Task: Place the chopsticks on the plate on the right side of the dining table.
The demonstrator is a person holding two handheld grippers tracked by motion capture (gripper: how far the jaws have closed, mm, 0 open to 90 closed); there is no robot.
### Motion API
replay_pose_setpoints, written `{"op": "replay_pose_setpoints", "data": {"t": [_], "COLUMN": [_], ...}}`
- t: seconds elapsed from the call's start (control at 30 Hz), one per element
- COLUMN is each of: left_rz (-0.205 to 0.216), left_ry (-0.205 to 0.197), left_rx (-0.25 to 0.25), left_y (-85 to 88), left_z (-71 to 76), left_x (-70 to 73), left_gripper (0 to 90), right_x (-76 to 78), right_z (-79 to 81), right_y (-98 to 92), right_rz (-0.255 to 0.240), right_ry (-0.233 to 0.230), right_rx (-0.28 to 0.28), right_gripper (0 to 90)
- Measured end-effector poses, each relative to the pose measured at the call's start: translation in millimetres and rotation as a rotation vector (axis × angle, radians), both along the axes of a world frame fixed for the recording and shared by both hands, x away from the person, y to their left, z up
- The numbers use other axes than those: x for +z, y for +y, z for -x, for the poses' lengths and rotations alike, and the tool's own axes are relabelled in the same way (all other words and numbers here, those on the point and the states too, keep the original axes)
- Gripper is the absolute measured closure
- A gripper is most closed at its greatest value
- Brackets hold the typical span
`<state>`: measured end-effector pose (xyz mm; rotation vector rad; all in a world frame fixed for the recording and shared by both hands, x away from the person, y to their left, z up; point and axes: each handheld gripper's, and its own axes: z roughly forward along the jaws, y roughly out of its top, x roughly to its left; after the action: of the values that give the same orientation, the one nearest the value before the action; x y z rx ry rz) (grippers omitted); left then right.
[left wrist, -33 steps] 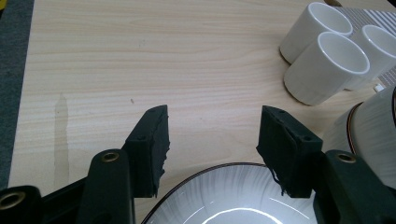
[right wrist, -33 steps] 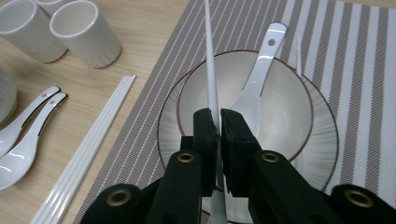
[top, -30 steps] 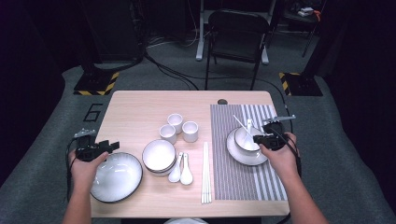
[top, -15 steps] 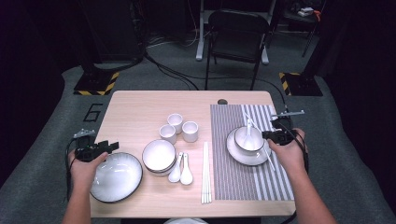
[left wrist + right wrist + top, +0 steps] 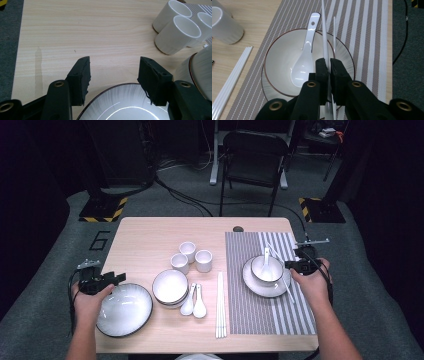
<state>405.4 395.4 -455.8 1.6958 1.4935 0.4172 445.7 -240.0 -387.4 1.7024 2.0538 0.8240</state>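
While the right gripper (image 5: 329,65) stays clenched on a pair of white chopsticks (image 5: 325,37), the step in hand looks like laying them down at a place setting. In the high view these thin, smooth sticks (image 5: 287,287) run over the right rim of the plate (image 5: 251,281) on the striped placemat (image 5: 295,312), at about three o'clock of the table. One chopstick is pinched between the pads; the second lies just beside it, and whether it is gripped too I cannot tell.

The next move, as I judge it, calls for lowering the sticks level onto the mat beside the plate, parallel, before letting go; slick rods may roll or cross.

Glossy and round, the bowl (image 5: 284,56) sits on the plate with a white ceramic spoon (image 5: 304,60) resting in it, handle toward twelve.

At eight o'clock the left gripper (image 5: 113,75) hangs released, jaws wide, over the far rim of a large dark-rimmed plate (image 5: 120,107). Three small handleless cups (image 5: 178,35) stand near the centre of the pale wooden table (image 5: 75,30).
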Motion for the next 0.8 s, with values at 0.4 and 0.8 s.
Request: {"op": "replay_pose_setpoints", "data": {"t": [0.4,0.8], "left_rz": [0.003,-0.001], "left_ry": [0.003,-0.005], "left_rx": [0.011,0.009], "left_y": [0.3,1.5], "left_z": [1.6,1.3], "left_x": [-0.8,-1.2], "left_gripper": [43.4,43.4], "right_x": [-10.5,-20.9], "right_z": [-2.8,-4.0], "right_y": [-8.5,-14.5], "right_rz": [0.008,0.015], "right_ry": [0.020,0.043], "right_rx": [-0.026,-0.040], "right_gripper": [85.5,85.5]}}
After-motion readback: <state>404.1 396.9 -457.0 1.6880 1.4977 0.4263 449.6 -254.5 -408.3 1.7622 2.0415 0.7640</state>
